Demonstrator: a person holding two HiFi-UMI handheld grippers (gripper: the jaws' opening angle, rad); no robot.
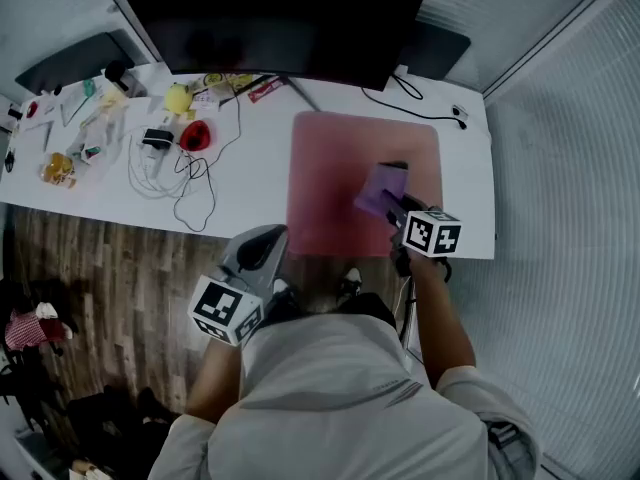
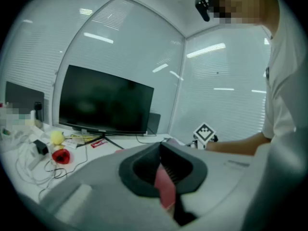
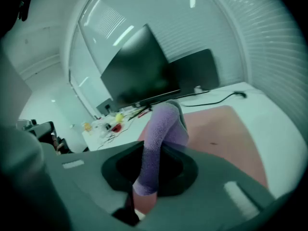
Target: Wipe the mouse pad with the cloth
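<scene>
Over the right half of the mouse pad (image 1: 330,183) I have the right gripper (image 1: 392,206) with its fingers (image 3: 182,115) clamped on the purple cloth (image 1: 380,190). The right gripper view shows the cloth (image 3: 161,143) pinched between them as an upright fold, with the bunched end beyond the tips and lying down toward the pad (image 3: 226,134). From the head view the cloth sits right of the pad's middle and nearer its right edge than its left. Broad pink surface shows uncovered to the left of it and on the far side of it. The pad's right edge runs just beside the right edge of the white bench (image 1: 250,183), and its near edge lies along the bench's near edge, with wood floor (image 1: 120,278) below. Beyond the pad's far edge stands the dark monitor (image 1: 280,18), and a thin black cable (image 1: 410,93) loops past the pad's far right corner. Left of the pad, well apart from it, lie tangled white cords (image 1: 185,178) and small clutter. My left gripper (image 1: 262,246) hangs off the pad's near left corner, above the bench's near edge, its fingers (image 2: 183,167) drawn together at the tips on nothing.
</scene>
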